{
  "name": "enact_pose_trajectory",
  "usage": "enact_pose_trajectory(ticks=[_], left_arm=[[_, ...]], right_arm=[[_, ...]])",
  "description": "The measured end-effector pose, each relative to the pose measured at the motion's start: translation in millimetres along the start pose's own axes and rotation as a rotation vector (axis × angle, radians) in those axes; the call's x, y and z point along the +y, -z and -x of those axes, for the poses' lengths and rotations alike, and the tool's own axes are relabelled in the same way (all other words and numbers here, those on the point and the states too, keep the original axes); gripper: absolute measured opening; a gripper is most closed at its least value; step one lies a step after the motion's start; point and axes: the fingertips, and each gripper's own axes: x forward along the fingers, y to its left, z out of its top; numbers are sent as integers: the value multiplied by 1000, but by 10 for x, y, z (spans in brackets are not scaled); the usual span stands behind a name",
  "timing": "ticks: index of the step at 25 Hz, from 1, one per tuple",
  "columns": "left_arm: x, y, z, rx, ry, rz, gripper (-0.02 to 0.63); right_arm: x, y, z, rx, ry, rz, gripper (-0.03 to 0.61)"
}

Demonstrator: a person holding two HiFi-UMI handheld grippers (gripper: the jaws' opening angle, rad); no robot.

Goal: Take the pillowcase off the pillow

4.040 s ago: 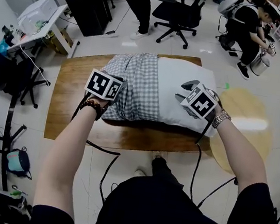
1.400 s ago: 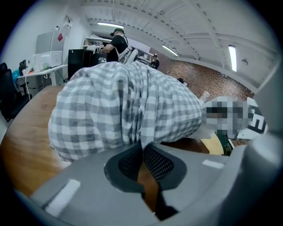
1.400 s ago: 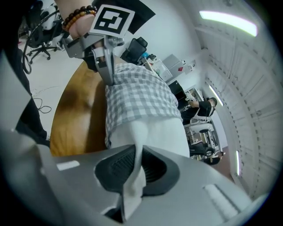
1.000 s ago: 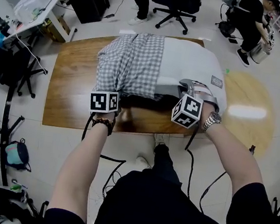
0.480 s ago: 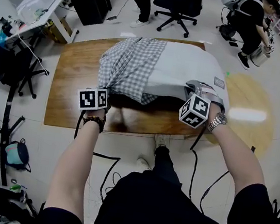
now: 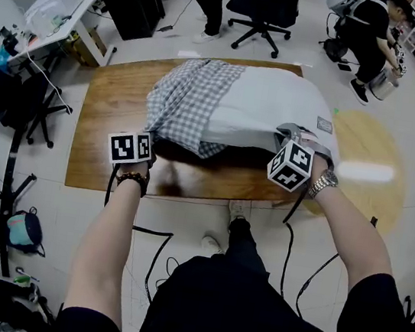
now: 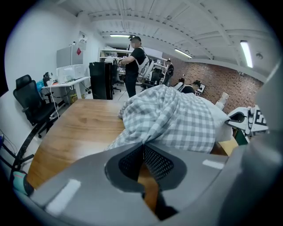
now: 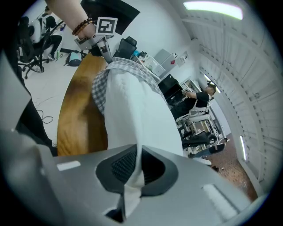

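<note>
On the table (image 6: 106, 119), the left hand-held gripper (image 7: 142, 145) pinches the checked pillowcase (image 6: 187, 103); the right hand-held gripper (image 8: 137, 150) pinches the white pillow (image 6: 270, 109).

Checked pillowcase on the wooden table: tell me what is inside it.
One end of the white fabric pillow is inside the grey-and-white checked cloth pillowcase; the rest sticks out bare. How far it reaches inside is hidden by bunched fabric.
</note>
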Motion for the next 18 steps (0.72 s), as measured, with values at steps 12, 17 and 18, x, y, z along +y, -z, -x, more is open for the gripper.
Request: enact_pose_trajectory(ticks=[12, 17, 18], left_arm=[[-313, 45, 202, -31, 29, -123, 54], [-383, -27, 330, -69, 13, -147, 54], [-402, -47, 355, -75, 11, -151, 54]], right_arm=[[222, -168, 250, -72, -102, -92, 143], [315, -174, 344, -79, -108, -81, 161], [330, -176, 367, -82, -111, -81, 166]])
